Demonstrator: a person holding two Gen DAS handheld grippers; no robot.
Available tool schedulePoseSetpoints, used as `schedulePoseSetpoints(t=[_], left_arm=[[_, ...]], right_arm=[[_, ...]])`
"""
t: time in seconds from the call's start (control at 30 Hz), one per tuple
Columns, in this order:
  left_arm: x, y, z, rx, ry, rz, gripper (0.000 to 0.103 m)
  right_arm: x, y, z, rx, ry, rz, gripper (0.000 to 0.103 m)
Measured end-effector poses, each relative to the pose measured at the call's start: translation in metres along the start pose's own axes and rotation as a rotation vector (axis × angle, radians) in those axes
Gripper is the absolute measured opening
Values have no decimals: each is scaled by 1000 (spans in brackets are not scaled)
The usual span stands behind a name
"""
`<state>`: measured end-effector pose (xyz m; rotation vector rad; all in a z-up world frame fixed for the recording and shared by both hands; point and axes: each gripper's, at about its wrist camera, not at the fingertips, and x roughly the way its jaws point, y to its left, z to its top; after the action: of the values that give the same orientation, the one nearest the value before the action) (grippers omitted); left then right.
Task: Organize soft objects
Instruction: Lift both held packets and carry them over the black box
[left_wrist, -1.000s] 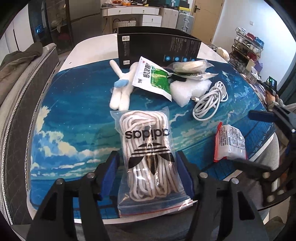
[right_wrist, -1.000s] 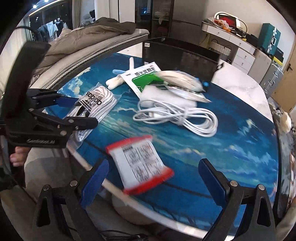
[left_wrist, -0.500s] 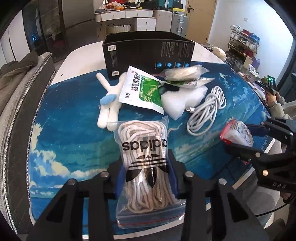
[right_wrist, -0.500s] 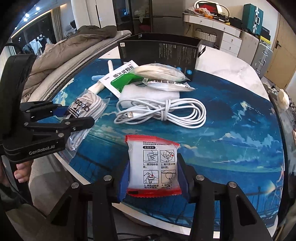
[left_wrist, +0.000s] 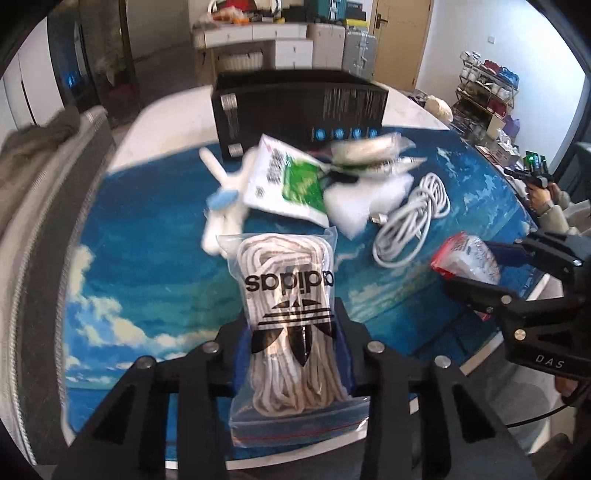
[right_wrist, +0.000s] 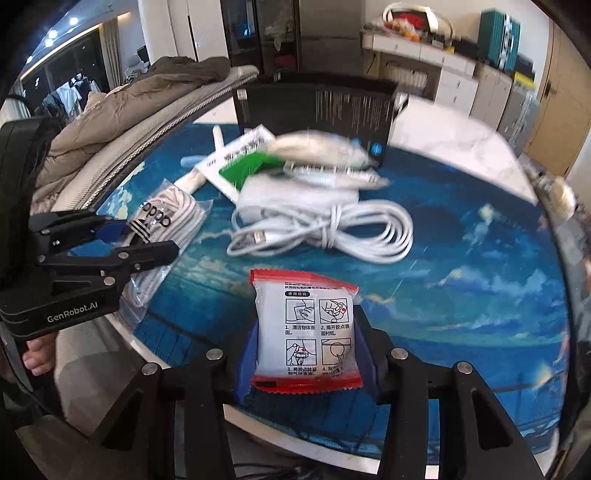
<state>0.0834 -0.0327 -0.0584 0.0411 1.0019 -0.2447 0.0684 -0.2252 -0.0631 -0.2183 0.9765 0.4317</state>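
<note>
My left gripper (left_wrist: 291, 350) is shut on a clear zip bag of white laces with a black logo (left_wrist: 290, 295) and holds it above the blue mat near the table's front edge. The bag also shows in the right wrist view (right_wrist: 162, 229). My right gripper (right_wrist: 306, 354) is shut on a white packet with red ends (right_wrist: 304, 328), lifted off the mat; it also shows in the left wrist view (left_wrist: 465, 258). A black open box (left_wrist: 299, 103) stands at the back of the table.
Between the grippers and the box lie a coiled white cable (right_wrist: 332, 229), a white foam pad (left_wrist: 365, 199), a green-and-white pouch (left_wrist: 288, 181), two clear wrapped packets (left_wrist: 369, 151) and a white plush toy (left_wrist: 221, 199). A grey sofa with a coat (right_wrist: 122, 122) stands to the left.
Both grippers closed from wide open onto their items, the left on the lace bag and the right on the red-edged packet, and have lifted them off the mat.
</note>
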Motion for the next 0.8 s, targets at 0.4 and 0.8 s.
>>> schedulePoseSetpoints(t=[0.4,0.8], left_arm=[[-72,3,20,3,-382,23,37],[-109,7,8,-5,-590,31,37]], right_arm=[[-81,3,24,47,-467,15,46],[-133,20,0,28,-797,-31,46]])
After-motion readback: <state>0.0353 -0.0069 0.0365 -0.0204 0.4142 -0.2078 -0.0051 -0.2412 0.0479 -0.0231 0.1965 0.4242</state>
